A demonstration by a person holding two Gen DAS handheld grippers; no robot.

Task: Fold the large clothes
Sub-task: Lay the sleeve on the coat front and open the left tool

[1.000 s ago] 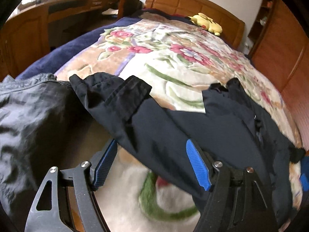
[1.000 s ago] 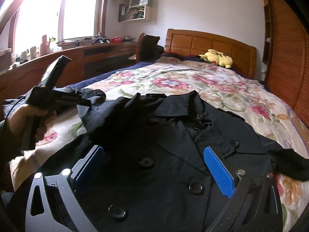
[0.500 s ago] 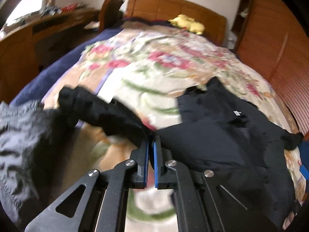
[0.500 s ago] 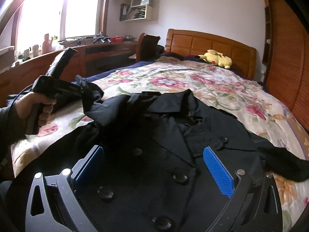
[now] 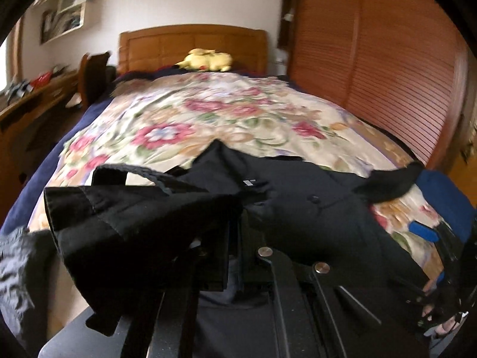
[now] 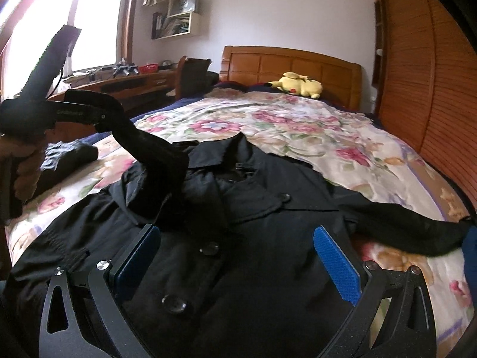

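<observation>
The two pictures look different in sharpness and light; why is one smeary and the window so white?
Left wrist view: smeared all over, the flowered bedspread and yellow plush toy soft, as if caught mid-motion. Right wrist view: sharp, but the window glares pure white. Both views: fisheye bending, the headboard curved, corners dark.

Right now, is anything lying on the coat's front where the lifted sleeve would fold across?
Nothing visible does. The left gripper holds the sleeve raised over the black coat, whose buttoned front is bare. The right gripper hovers open above it, touching nothing.
</observation>
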